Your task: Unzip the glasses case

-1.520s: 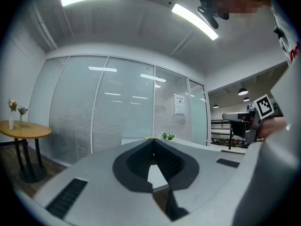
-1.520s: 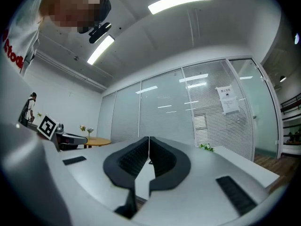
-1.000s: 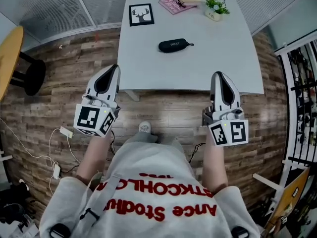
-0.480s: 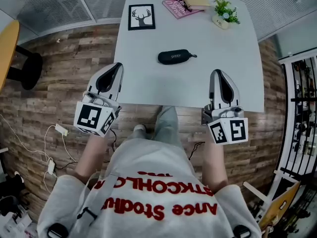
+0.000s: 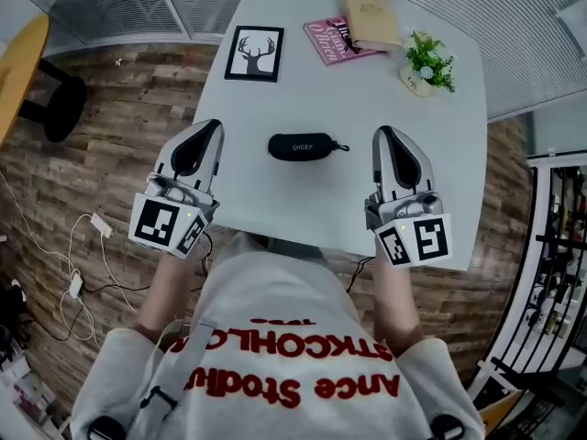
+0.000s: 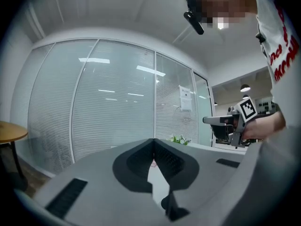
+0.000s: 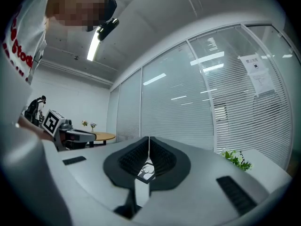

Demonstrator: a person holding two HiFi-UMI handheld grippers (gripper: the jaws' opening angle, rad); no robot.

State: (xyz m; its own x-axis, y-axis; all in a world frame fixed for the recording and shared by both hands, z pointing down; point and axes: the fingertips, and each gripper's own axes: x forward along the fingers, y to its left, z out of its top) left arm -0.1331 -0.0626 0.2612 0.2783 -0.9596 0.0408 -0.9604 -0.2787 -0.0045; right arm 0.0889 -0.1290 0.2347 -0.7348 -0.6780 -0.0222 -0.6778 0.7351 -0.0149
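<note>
Left tongs point(image 5: 209, 126), right tongs point(image 5: 384, 133) nearer case point(image 5: 301, 147): closed, empty.

The grey plastic left gripper point(image 6: 153, 144) has its jaws pressed together at the tips, with nothing between them. Just beyond peeks a small green leafy plant point(image 6: 178, 140). At right, a hand point(image 6: 264, 126) holds the right gripper point(image 6: 207, 120) level before a glass wall with white blinds point(image 6: 113, 102).

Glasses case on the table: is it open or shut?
Shut. The glasses case lies flat on the table as one closed black shell, with no gap showing.
</note>
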